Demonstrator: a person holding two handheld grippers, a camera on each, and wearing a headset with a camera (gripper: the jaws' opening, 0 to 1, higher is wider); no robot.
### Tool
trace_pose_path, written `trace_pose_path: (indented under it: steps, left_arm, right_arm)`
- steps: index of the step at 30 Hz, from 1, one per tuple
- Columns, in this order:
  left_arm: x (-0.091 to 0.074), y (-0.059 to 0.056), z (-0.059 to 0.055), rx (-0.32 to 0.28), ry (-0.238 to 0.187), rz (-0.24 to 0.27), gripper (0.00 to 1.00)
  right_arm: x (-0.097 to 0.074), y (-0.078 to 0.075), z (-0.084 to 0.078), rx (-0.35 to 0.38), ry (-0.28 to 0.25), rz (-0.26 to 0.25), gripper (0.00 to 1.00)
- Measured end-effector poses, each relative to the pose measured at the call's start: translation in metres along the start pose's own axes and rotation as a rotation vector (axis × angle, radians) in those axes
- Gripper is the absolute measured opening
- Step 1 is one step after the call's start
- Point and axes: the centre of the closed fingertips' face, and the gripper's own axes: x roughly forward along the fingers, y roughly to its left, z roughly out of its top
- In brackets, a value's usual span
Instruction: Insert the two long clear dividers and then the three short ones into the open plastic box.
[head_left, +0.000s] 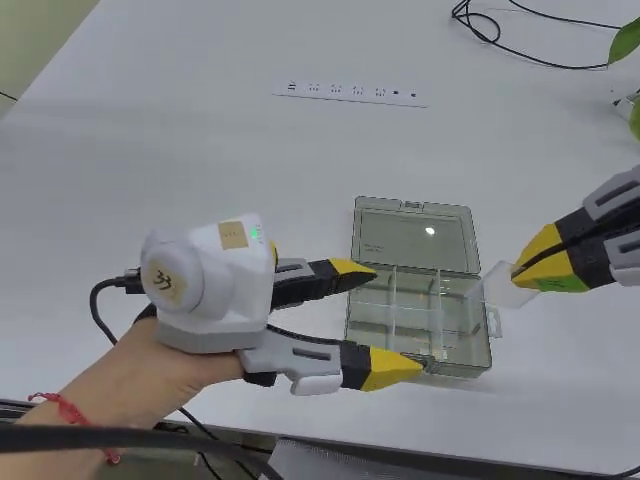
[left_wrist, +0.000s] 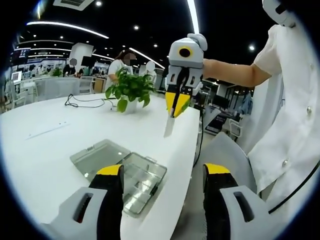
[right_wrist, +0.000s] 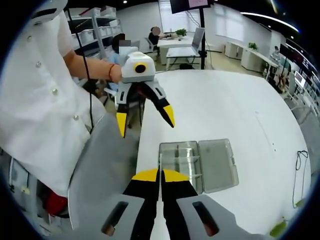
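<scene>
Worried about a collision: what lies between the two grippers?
In the head view, the open plastic box lies between the left gripper and the right gripper, which holds a clear divider.

Two grippers, one plastic box, one clear divider.

Box on table, near front edge; lid lies flat behind base. Fitted dividers stand in base. Left gripper at box's front-left, jaws apart. Right gripper right of box, loose divider pinched between its jaws, just beside box's right rim. Power strip behind box, well apart. Cable and plant at far back right.
</scene>
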Motion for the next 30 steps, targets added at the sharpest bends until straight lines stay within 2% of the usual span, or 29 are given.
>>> trace_pose_path:
  steps: [5,8,13,16,22,24,30]
  left_arm:
    - [-0.001,0.004,-0.011,-0.01,0.014,0.01,0.76]
    - [-0.002,0.007,-0.015,-0.022,0.015,0.014,0.83]
    - [-0.003,0.011,-0.025,-0.024,0.041,0.028,0.91]
    - [-0.004,0.013,-0.027,-0.036,0.04,0.037,0.96]
    - [-0.005,0.015,-0.031,-0.05,0.043,0.045,0.99]
    - [-0.005,0.015,-0.031,-0.05,0.043,0.045,0.99]
    - [-0.005,0.014,-0.032,-0.058,0.038,0.046,0.99]
  right_arm:
    - [0.013,-0.015,-0.015,-0.017,0.056,-0.029,0.02]
    - [0.026,-0.025,-0.028,-0.044,0.108,-0.044,0.02]
    - [0.046,-0.031,-0.041,-0.053,0.154,-0.051,0.02]
    - [0.056,-0.032,-0.05,-0.065,0.188,-0.052,0.02]
    - [0.067,-0.035,-0.056,-0.052,0.209,-0.052,0.02]
    - [0.073,-0.039,-0.065,-0.054,0.222,-0.052,0.02]
    - [0.075,-0.038,-0.067,-0.055,0.244,-0.047,0.02]
